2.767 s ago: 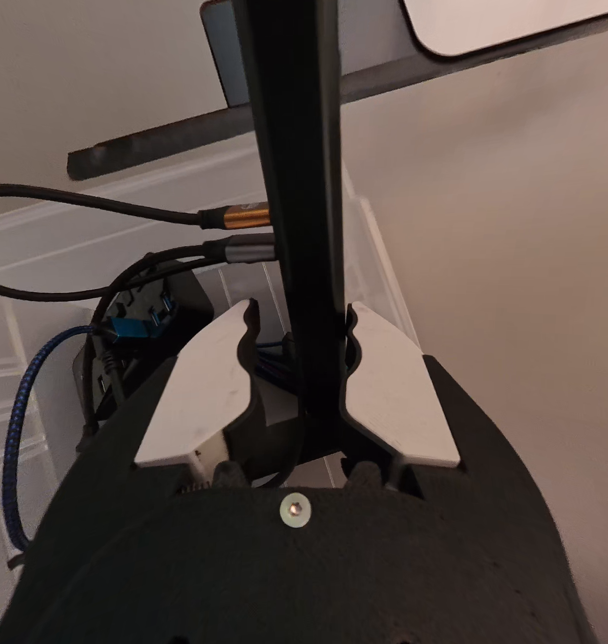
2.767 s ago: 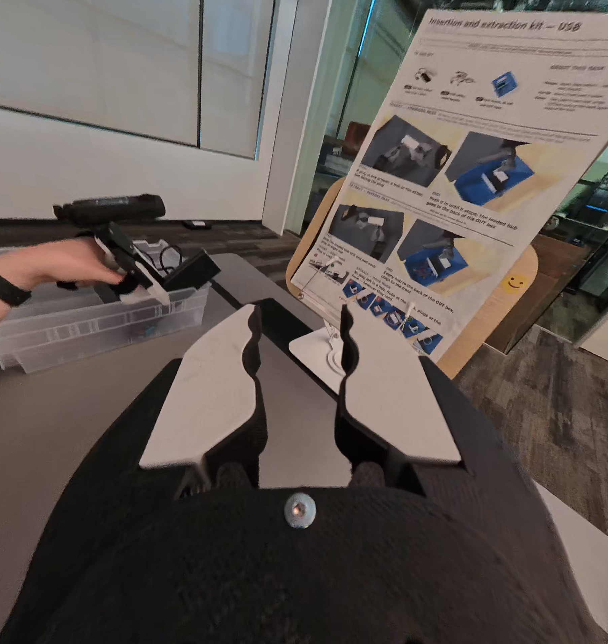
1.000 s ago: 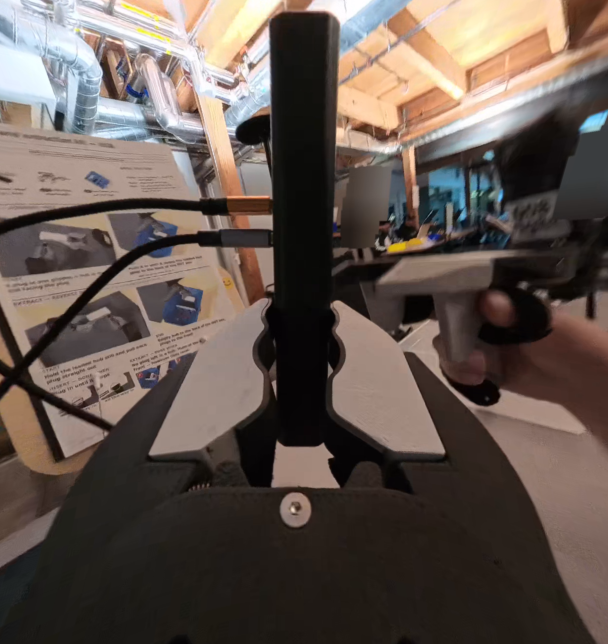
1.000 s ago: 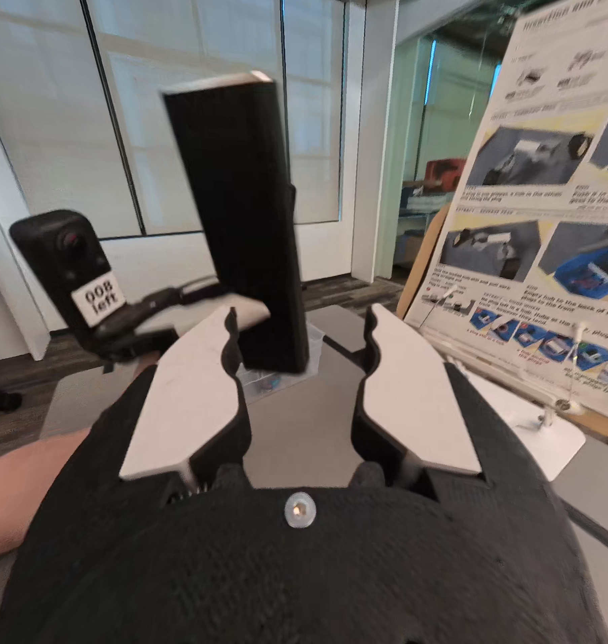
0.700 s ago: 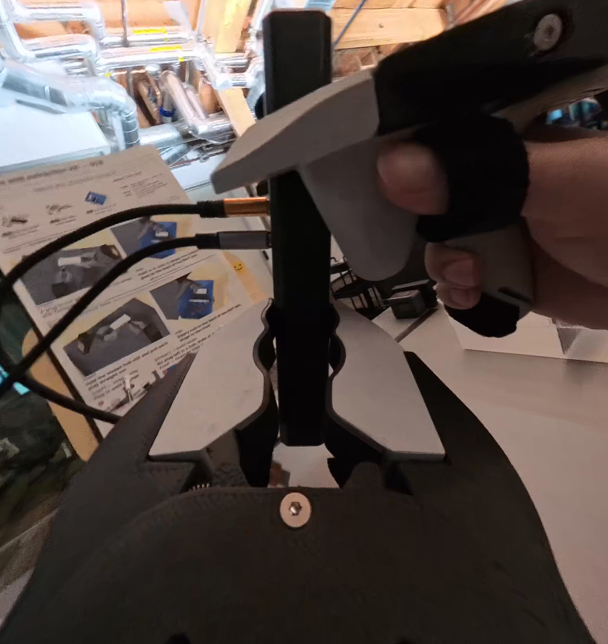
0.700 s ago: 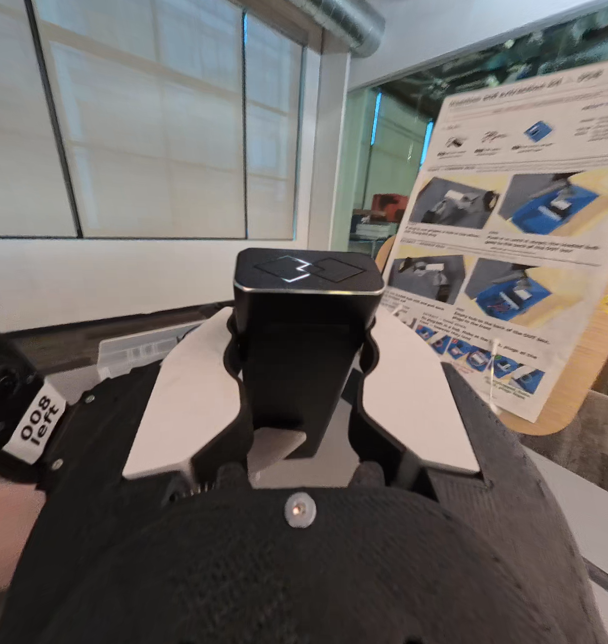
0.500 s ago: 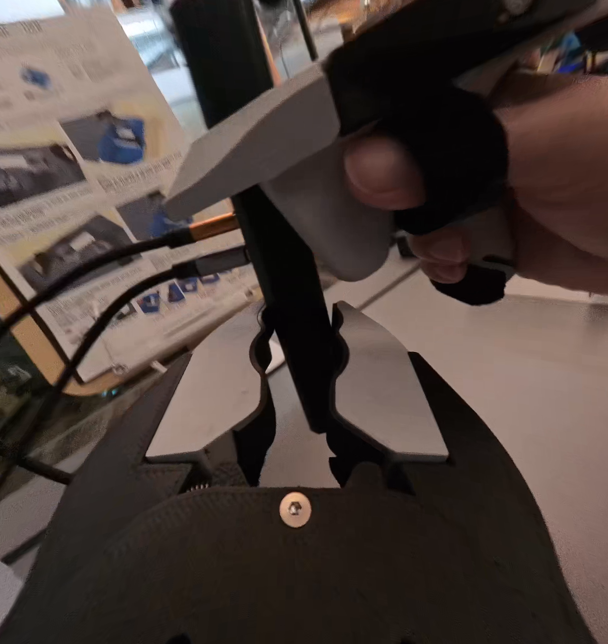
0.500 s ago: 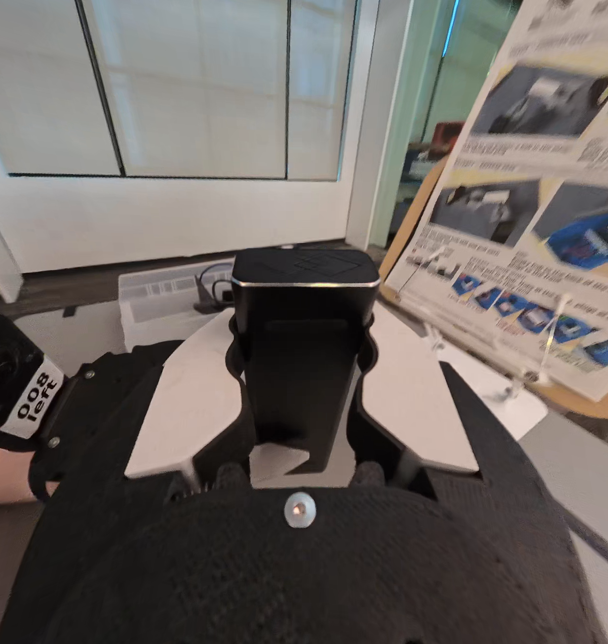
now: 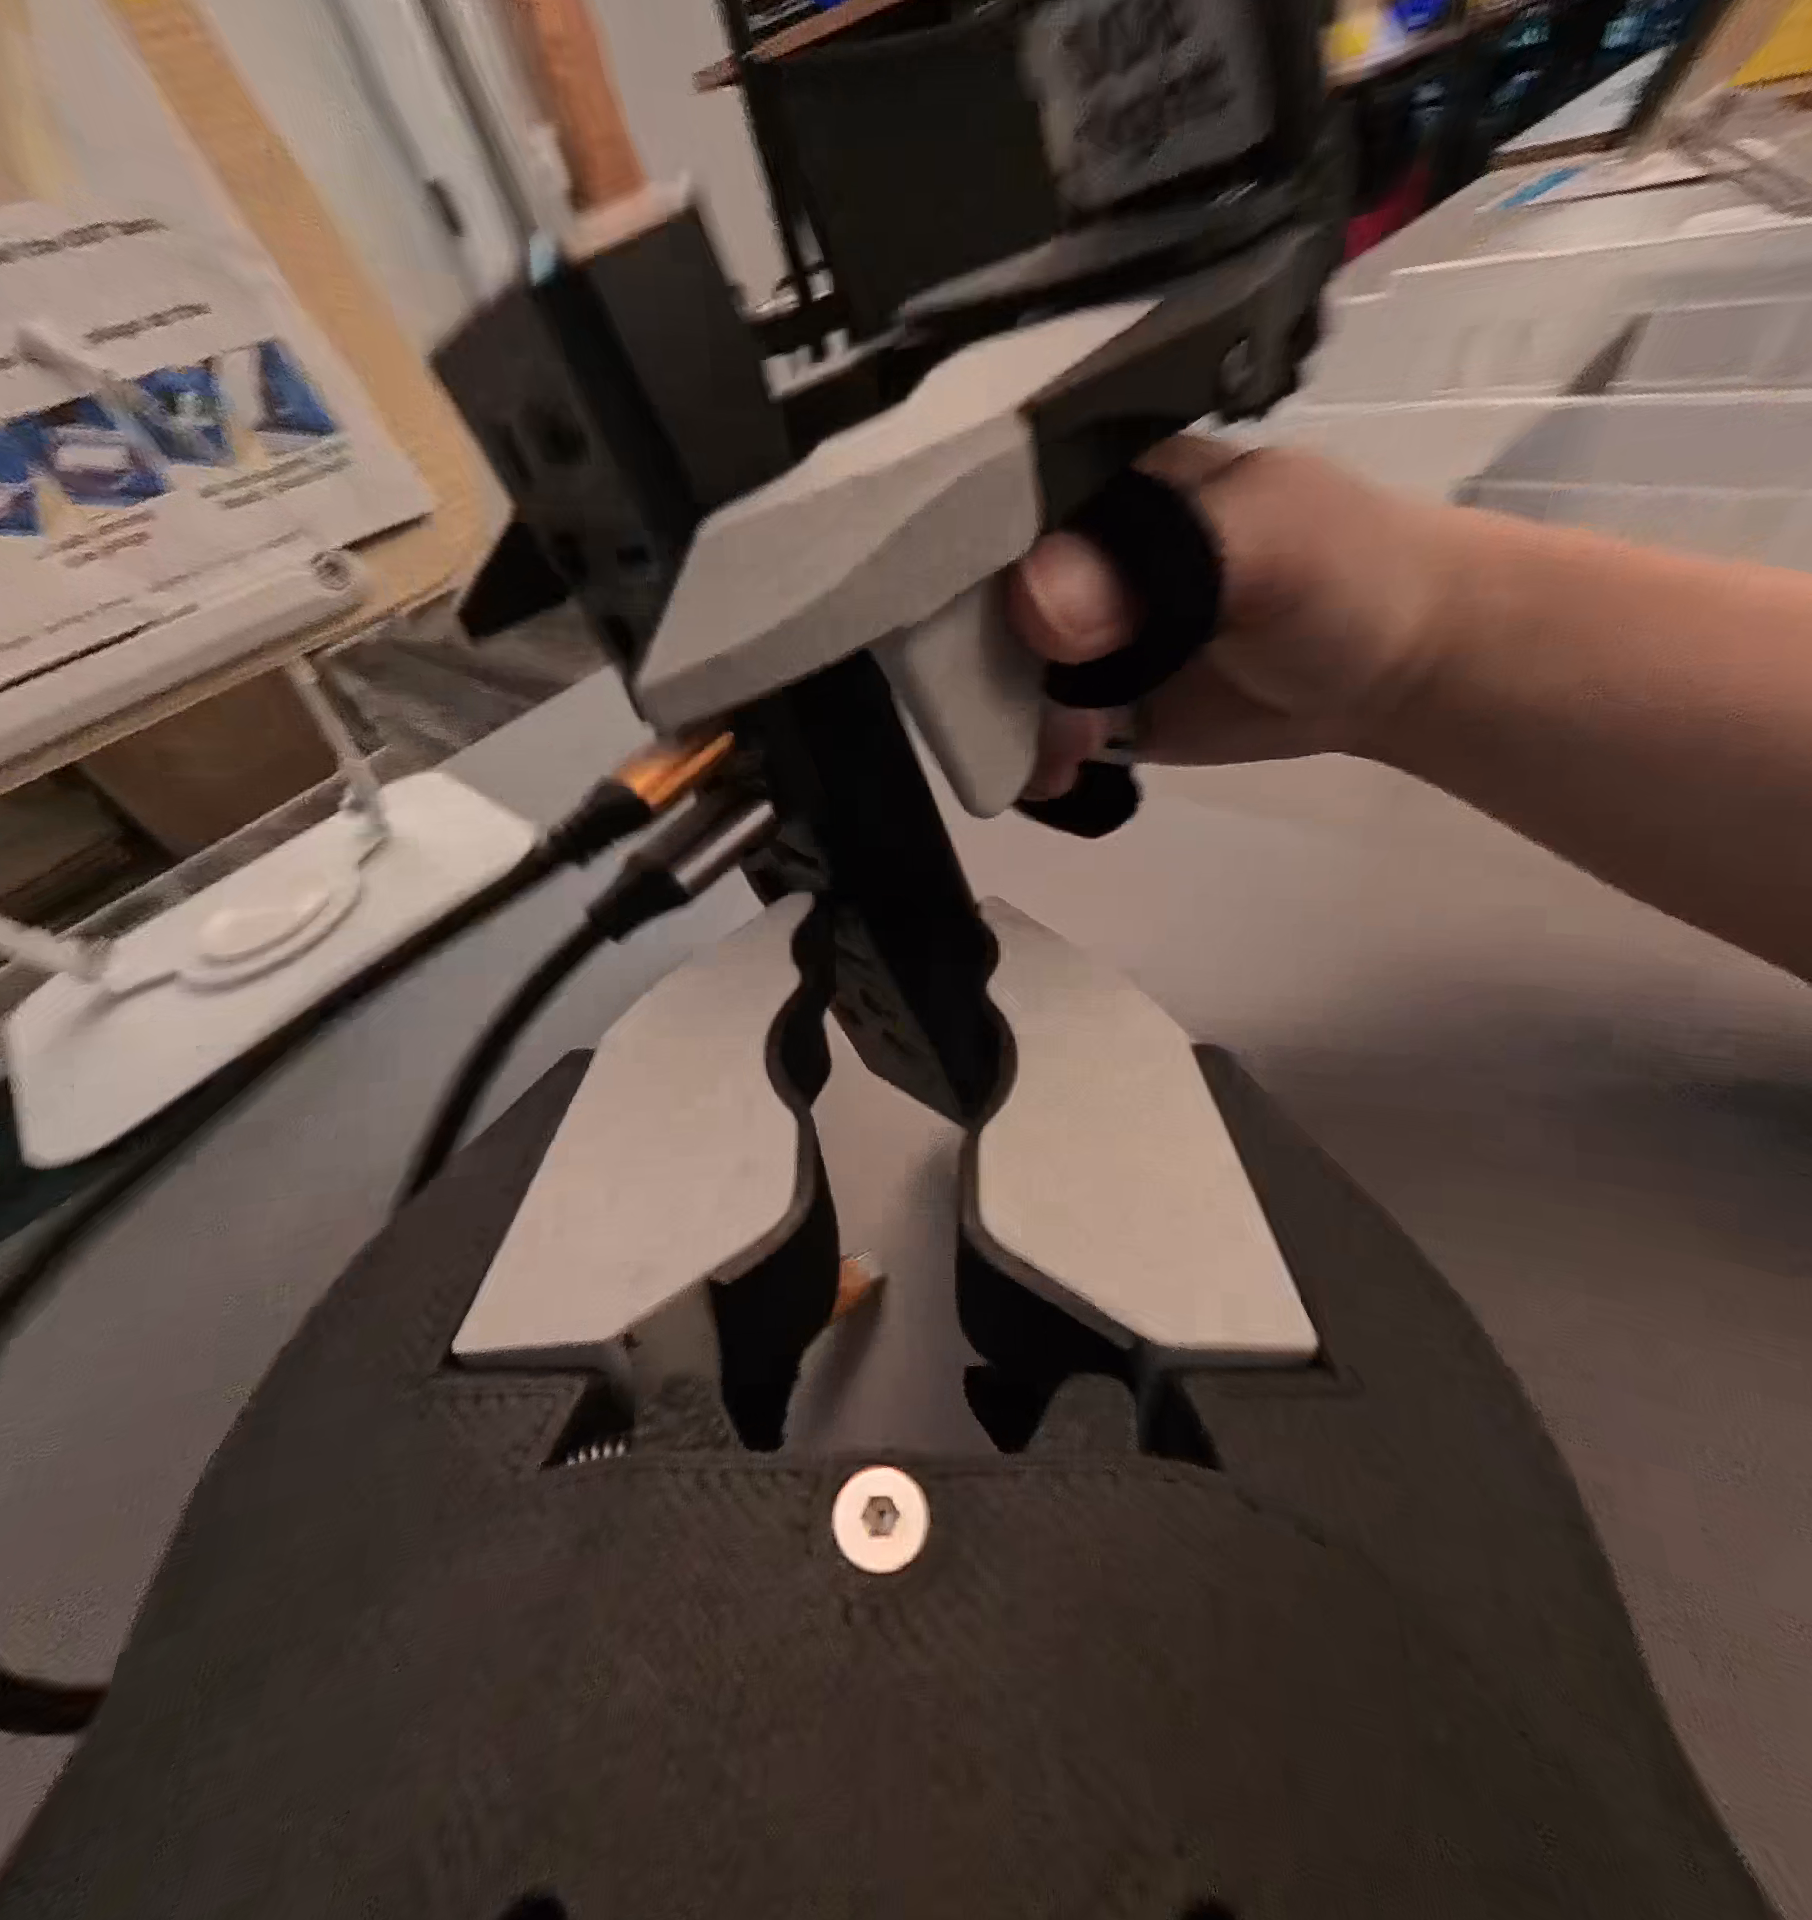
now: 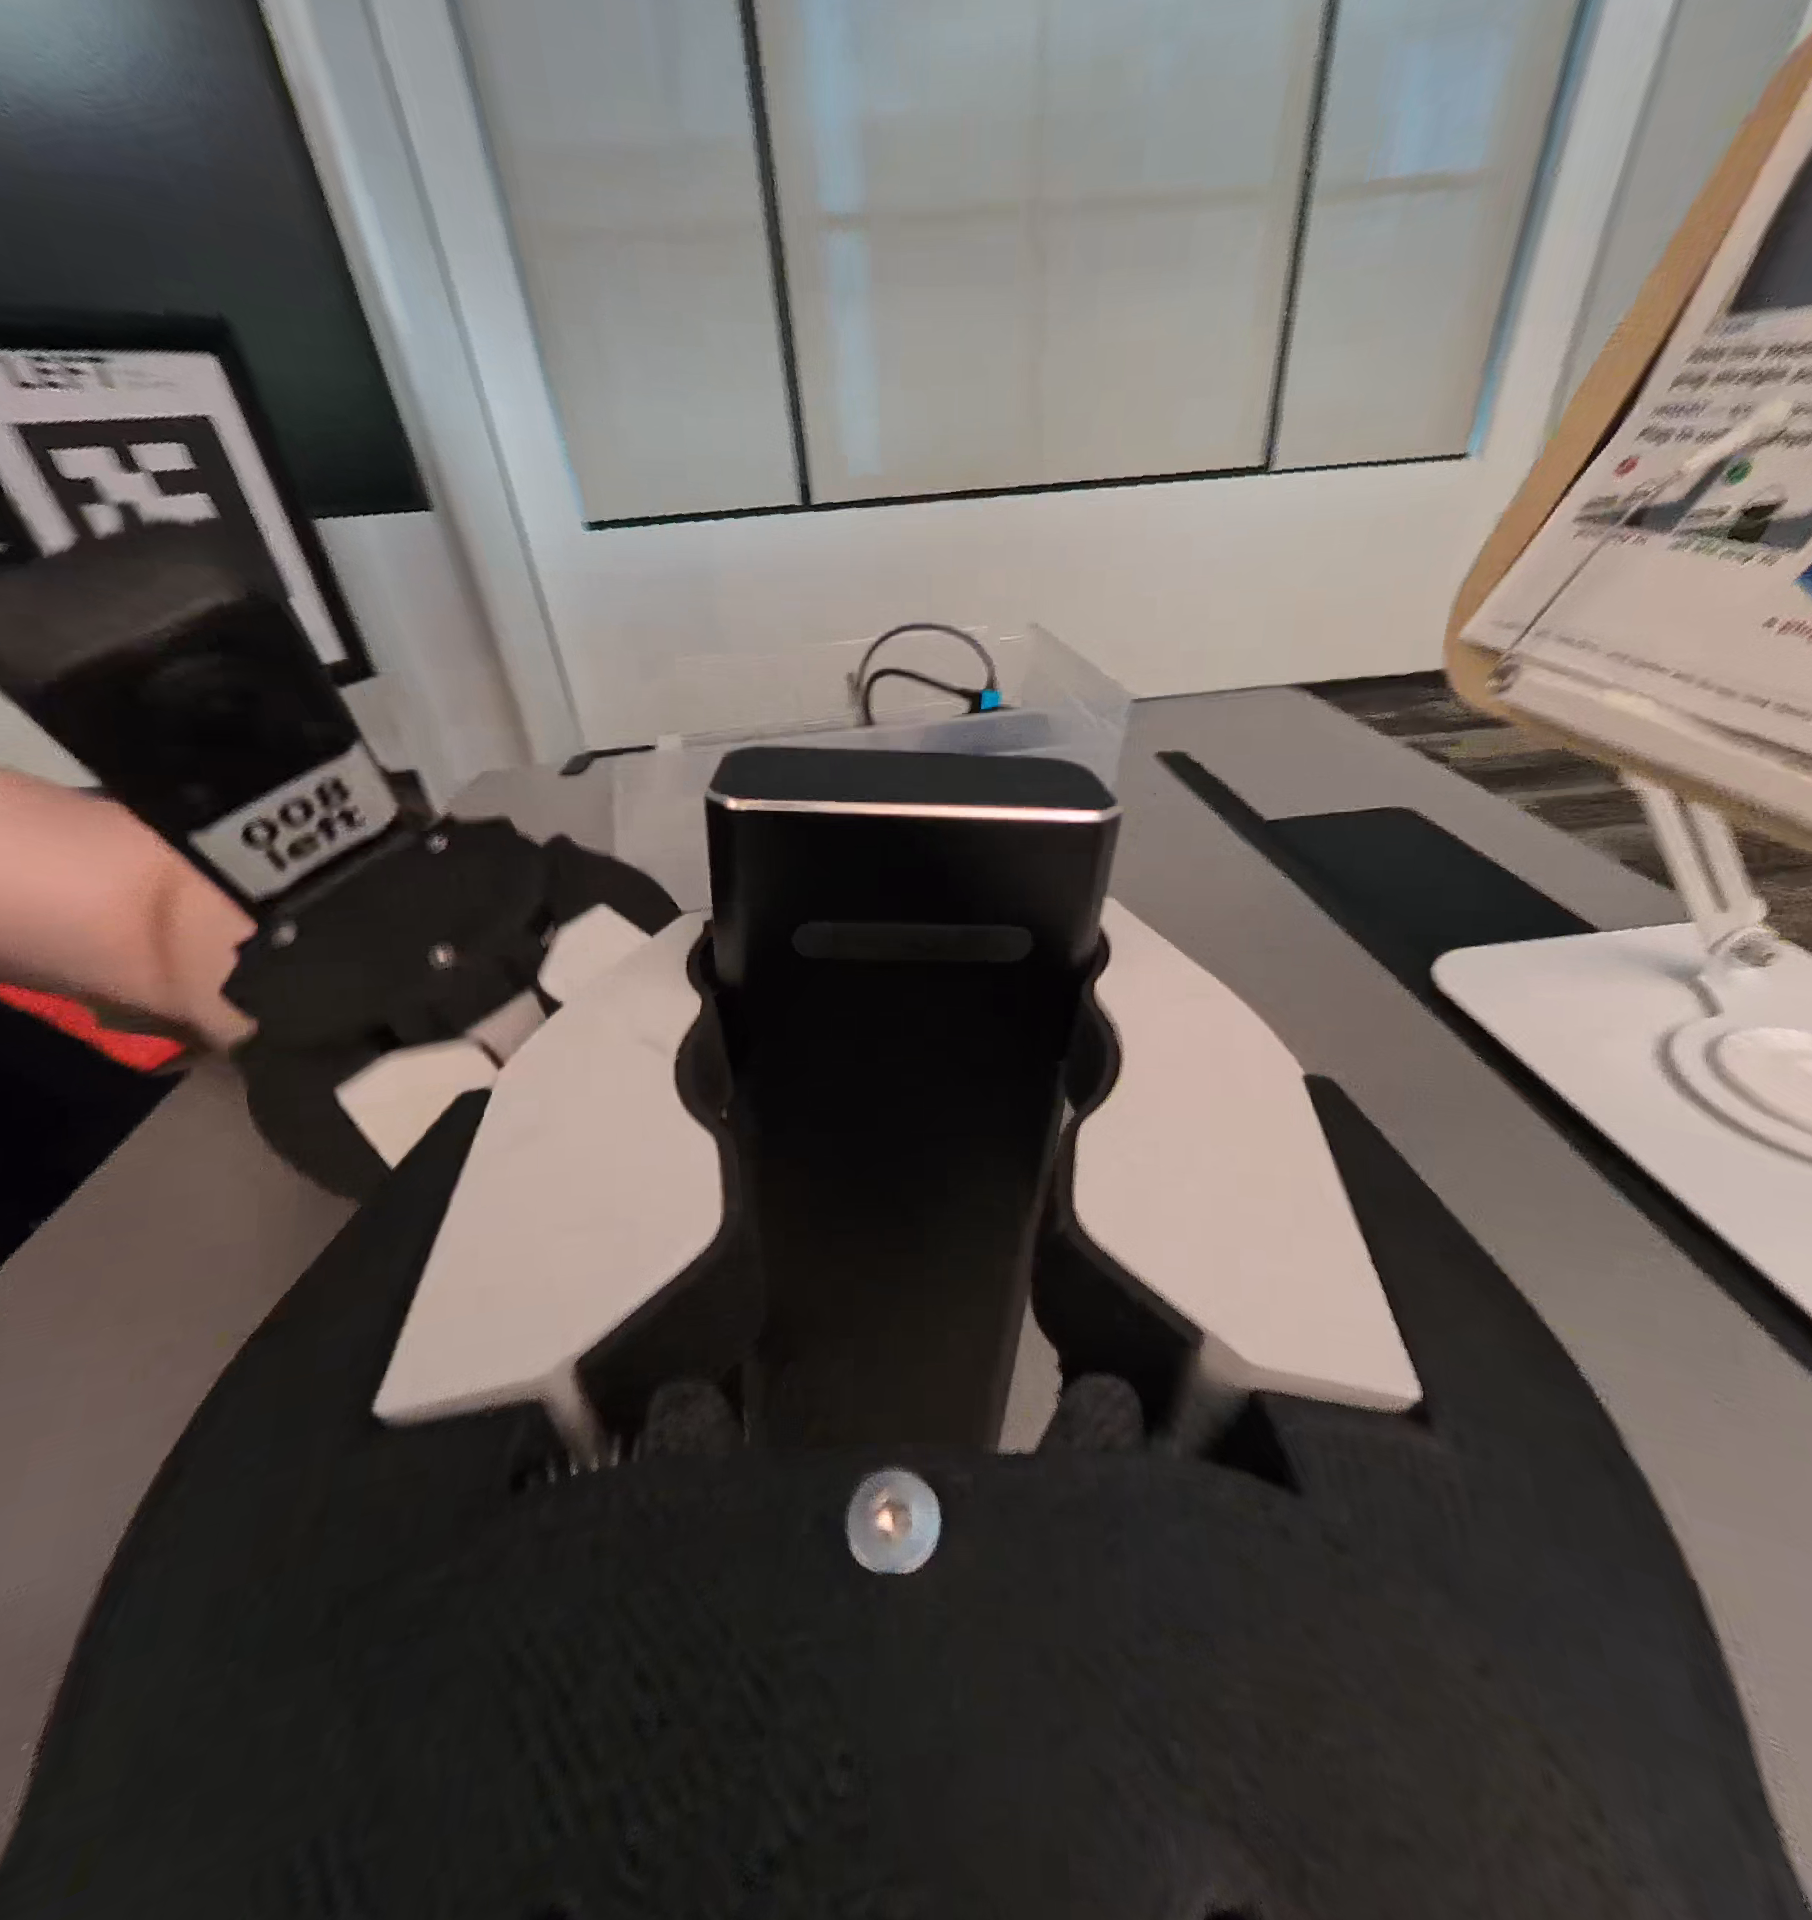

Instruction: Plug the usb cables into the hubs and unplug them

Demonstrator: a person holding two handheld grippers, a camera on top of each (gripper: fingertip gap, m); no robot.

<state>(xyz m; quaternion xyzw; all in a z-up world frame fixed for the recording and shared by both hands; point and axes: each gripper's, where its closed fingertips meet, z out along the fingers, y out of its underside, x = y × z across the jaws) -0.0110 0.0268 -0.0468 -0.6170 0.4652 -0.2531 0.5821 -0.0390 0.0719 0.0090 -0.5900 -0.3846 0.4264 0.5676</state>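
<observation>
A long black USB hub (image 10: 902, 1039) stands upright in my right gripper (image 10: 897, 935), which is shut on its sides. In the left wrist view the hub (image 9: 881, 883) is tilted, and its lower end lies between the fingertips of my left gripper (image 9: 891, 935). That gripper's jaws are apart, with a gap on the hub's left side. A gold-collared plug (image 9: 673, 774) and a grey plug (image 9: 704, 842) with black cables sit in the hub's left face. The right gripper (image 9: 850, 582) and a hand (image 9: 1297, 623) grip the hub higher up.
A clear plastic bin (image 10: 1078, 707) holding a black cable stands at the far table edge. An instruction sheet on a white stand (image 10: 1660, 1039) is to the right. The left gripper (image 10: 445, 987) and a hand are at the left. The table is grey. Spacing between my two grippers at the tips: around 7 cm.
My left gripper lifted the hub out of the bin, and my right gripper closed on it. My left jaws have since opened. Both views now tilt down toward the table.
</observation>
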